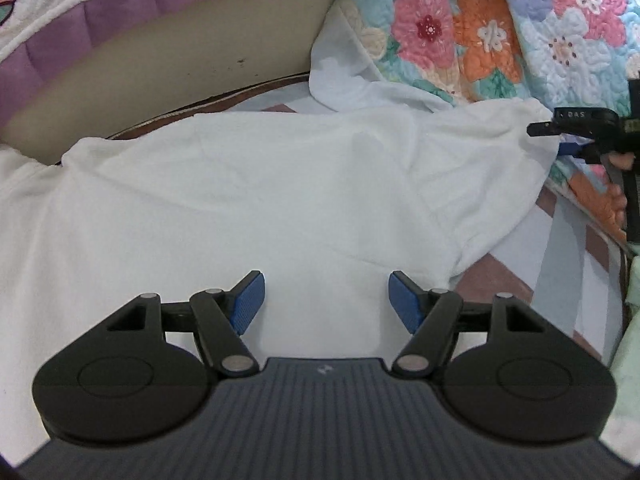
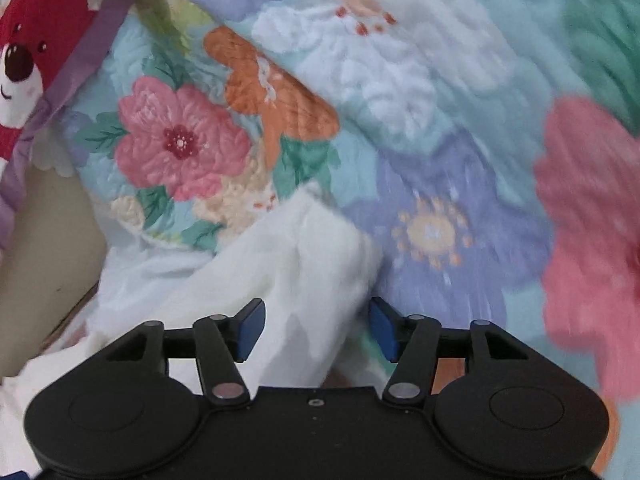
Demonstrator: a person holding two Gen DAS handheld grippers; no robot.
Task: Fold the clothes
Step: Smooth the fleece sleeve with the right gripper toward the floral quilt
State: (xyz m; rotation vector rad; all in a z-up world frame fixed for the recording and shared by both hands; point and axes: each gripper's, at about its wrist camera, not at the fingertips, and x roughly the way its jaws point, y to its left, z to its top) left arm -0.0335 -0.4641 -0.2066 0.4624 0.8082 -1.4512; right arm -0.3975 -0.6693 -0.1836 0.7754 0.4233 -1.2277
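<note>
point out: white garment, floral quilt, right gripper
white garment [image 1: 256, 200]: left wrist view, middle of the spread cloth.
floral quilt [image 2: 180, 140]: right wrist view, pink flower.
right gripper [image 2: 316, 330]: right wrist view, midway between its open blue-padded fingertips.

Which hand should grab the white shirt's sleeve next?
Probably the right gripper: the soft white cotton shirt's sleeve tip lies between its open fingers. The left gripper hovers open over the shirt's body.

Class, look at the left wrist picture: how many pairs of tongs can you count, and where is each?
2. The left tongs stand open at the bottom, over the white cloth garment. The right tongs enter at the right edge, by the garment's far corner.
</note>
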